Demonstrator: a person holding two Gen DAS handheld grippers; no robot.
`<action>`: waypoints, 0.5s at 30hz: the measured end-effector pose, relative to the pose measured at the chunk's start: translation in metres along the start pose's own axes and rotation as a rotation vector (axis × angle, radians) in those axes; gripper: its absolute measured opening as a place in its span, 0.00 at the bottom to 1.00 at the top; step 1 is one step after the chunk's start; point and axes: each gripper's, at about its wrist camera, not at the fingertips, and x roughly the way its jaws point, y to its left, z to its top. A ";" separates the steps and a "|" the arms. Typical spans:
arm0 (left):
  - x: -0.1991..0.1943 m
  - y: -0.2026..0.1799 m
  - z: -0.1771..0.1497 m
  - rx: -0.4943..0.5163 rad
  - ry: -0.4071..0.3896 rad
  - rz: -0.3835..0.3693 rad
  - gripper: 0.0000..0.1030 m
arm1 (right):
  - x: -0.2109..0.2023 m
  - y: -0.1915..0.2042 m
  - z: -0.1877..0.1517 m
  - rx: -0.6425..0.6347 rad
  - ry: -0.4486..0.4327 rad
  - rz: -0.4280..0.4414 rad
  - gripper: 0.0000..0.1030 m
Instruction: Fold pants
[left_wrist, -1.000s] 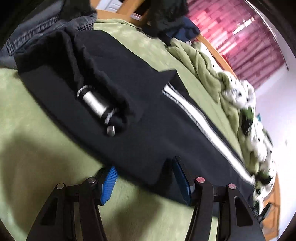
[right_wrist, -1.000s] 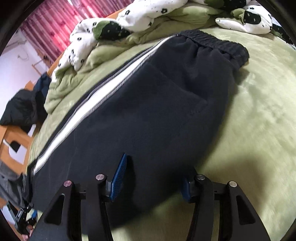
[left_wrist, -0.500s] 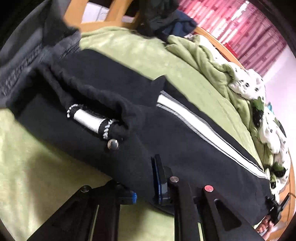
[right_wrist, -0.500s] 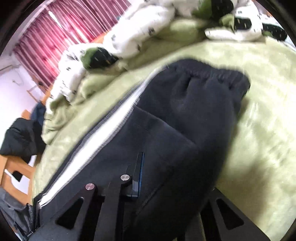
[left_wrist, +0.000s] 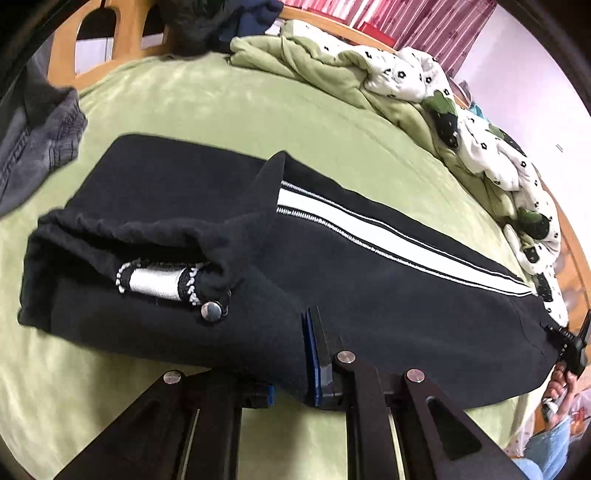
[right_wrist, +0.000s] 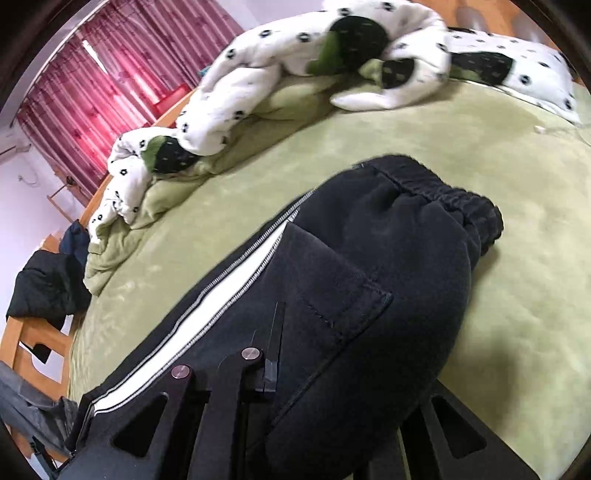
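Observation:
Black pants (left_wrist: 369, 280) with a white side stripe (left_wrist: 388, 236) lie lengthwise on a green bed (left_wrist: 221, 103). The cuff end, with a white band and a metal snap (left_wrist: 210, 310), is at the left. My left gripper (left_wrist: 291, 362) is shut on the near edge of the pants close to the cuff. In the right wrist view the elastic waistband (right_wrist: 461, 199) is at the far right. My right gripper (right_wrist: 332, 369) is shut on the near edge of the pants (right_wrist: 369, 295) by the pocket. One of its fingers is hidden under the cloth.
A rumpled white and green spotted blanket (left_wrist: 461, 110) lies along the far side of the bed. Grey jeans (left_wrist: 40, 140) lie at the left by the wooden bed frame (left_wrist: 62, 48). Dark clothes hang on the frame (right_wrist: 40, 288). Red curtains (right_wrist: 92, 81) are behind.
Both grippers have closed from open onto the near edge of the pants. The edge now bunches between the fingers, and both cameras have tipped up.

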 end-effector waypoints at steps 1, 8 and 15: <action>-0.002 -0.001 -0.005 -0.001 0.003 -0.005 0.13 | -0.008 -0.008 -0.004 -0.006 -0.002 -0.007 0.10; -0.002 -0.005 -0.035 0.033 0.062 0.046 0.17 | -0.023 -0.047 -0.035 0.026 0.025 -0.037 0.12; -0.036 0.015 -0.057 0.044 0.040 0.093 0.51 | -0.040 -0.073 -0.063 0.056 0.047 -0.059 0.32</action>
